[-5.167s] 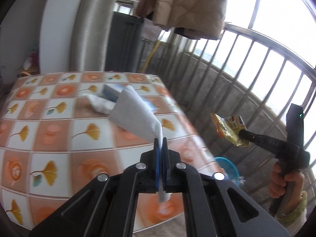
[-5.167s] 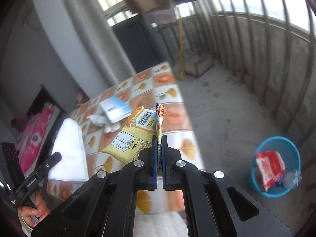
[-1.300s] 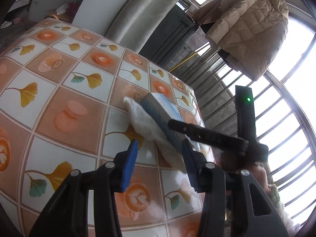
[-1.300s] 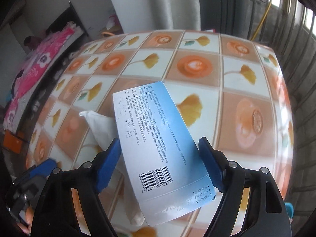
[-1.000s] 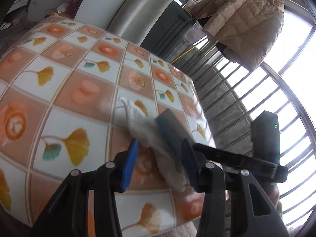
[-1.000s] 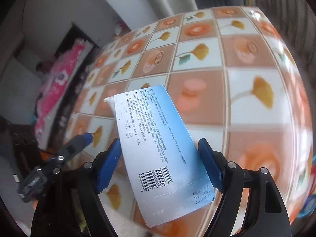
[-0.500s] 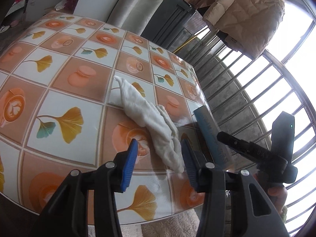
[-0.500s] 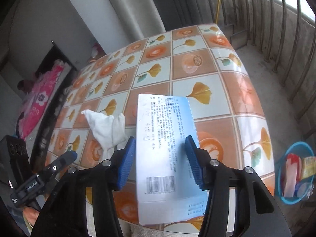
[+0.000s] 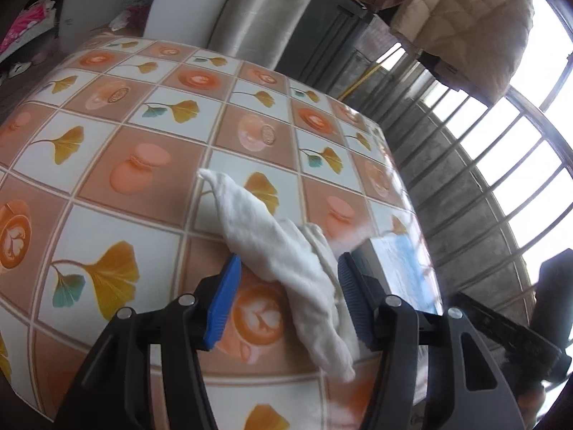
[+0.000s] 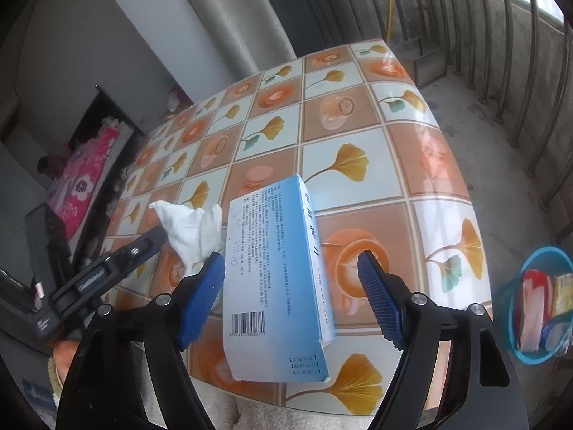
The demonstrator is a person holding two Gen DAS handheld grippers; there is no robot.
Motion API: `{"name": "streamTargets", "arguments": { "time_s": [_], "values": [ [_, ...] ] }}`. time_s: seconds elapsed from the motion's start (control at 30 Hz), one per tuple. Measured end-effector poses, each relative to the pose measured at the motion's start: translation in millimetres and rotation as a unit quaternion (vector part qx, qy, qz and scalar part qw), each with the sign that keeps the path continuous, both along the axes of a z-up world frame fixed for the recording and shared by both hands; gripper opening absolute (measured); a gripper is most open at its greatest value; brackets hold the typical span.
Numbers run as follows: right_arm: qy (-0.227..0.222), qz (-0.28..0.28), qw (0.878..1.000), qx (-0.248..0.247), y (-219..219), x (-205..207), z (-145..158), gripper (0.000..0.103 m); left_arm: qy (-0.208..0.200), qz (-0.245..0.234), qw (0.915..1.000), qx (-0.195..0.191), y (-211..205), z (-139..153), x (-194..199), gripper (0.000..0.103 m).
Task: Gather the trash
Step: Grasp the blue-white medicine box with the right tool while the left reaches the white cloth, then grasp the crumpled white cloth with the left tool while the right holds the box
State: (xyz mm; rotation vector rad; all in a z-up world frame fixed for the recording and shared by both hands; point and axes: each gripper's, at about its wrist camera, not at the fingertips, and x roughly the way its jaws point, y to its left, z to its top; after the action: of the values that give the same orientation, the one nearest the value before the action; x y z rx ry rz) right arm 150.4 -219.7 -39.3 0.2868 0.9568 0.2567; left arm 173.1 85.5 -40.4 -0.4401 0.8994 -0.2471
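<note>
A crumpled white tissue [image 9: 283, 254] lies on the table with the orange ginkgo-pattern cloth [image 9: 143, 165]. My left gripper [image 9: 286, 294] is open, its blue pads on either side of the tissue. A blue and white cardboard box [image 10: 275, 279] lies near the table's front edge, beside the tissue [image 10: 193, 225]. My right gripper [image 10: 290, 294] is open with the box between its pads; the left pad is close to the box, the right pad stands clear. The box also shows in the left wrist view [image 9: 401, 268], with the right gripper's body at the far right.
A blue bin [image 10: 537, 304] with wrappers in it stands on the floor to the right of the table. Metal railings [image 10: 501, 36] run along the balcony. A beige coat [image 9: 454, 18] hangs above. A grey pillar [image 9: 265, 7] stands behind the table.
The left gripper dropped its white sheet and the right its yellow wrapper, then both returned to the table. In the last second the box tilted and the right jaws widened. The left gripper closed in on the tissue.
</note>
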Motion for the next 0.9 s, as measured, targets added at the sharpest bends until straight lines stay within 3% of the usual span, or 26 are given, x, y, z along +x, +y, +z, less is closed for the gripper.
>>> {"name": "streamTargets", "arguments": {
  "time_s": [0.03,0.27,0.33,0.47,0.67,0.73,0.77,0.83,0.9],
  "values": [
    [-0.003,0.0,1.0,0.004,-1,-2,1,0.073,0.003,0.004,1.0,-0.005,2,-2,5,0.052],
    [-0.008,0.007,1.0,0.024,-3,-6,4,0.073,-0.013,-0.004,0.9994,-0.03,7,4,8,0.004],
    [-0.007,0.007,1.0,0.03,-4,-7,3,0.073,-0.027,-0.012,0.9991,-0.032,5,10,6,0.0],
    [-0.012,0.008,0.999,0.038,-6,-11,5,0.073,-0.035,-0.015,0.999,-0.023,2,16,4,0.0],
    [-0.032,0.046,0.998,0.017,15,-17,12,0.073,-0.007,0.006,0.9997,-0.021,8,8,6,0.001],
    [-0.039,0.059,0.997,0.004,24,-18,13,0.073,0.009,0.012,0.9997,-0.022,10,4,8,0.015],
    [-0.041,0.062,0.997,-0.002,27,-18,13,0.073,0.018,0.014,0.9995,-0.021,10,1,9,0.029],
    [-0.038,0.06,0.997,-0.003,29,-17,10,0.073,0.03,0.013,0.9994,-0.014,7,-3,11,0.046],
    [-0.033,0.052,0.998,-0.008,27,-15,7,0.073,0.041,0.006,0.9992,-0.001,1,-8,14,0.051]
  ]
}}
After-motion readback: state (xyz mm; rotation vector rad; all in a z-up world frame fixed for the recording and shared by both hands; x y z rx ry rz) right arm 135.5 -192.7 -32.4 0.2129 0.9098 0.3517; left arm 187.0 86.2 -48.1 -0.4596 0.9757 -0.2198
